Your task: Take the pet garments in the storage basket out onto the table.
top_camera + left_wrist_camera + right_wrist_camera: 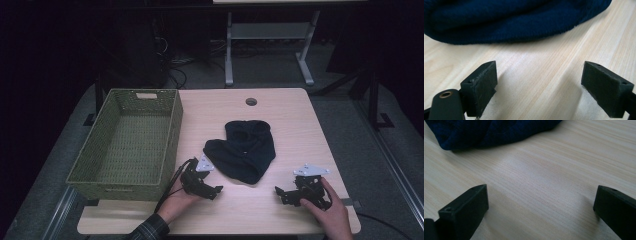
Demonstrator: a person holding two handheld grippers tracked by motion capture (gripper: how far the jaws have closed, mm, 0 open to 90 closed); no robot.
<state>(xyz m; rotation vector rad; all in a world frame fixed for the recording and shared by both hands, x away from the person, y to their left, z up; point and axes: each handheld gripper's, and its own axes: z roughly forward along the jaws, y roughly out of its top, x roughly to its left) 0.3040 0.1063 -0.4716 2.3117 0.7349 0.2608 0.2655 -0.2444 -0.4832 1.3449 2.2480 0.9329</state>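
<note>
Left gripper (212, 190) low over bare tabletop, jaws spread wide, nothing between them; same in left gripper view (539, 87), square black foam-faced pads, wood grain showing through the gap. Right gripper (281, 194) likewise gaping, empty, hovering close to the wood; right gripper view (540, 212) same. Dark navy knit hat (244, 148) lying flat mid-table, between and beyond both grippers, untouched; soft ribbed fabric, rounded edge, just ahead of left jaws (506, 20), farther off and to upper left in right gripper view (486, 131). Path from each gripper to hat unobstructed. Green woven basket (170, 135) at table's left, rectangular, handle slot in far wall, right wall just beside left gripper. Table (295, 125) light wood laminate, round cable hole near far edge. Left hand (177, 202) wrapped under its gripper, plaid sleeve at bottom edge, jaws pointing right. Right hand (327, 212) gripping from behind, jaws pointing left.
</note>
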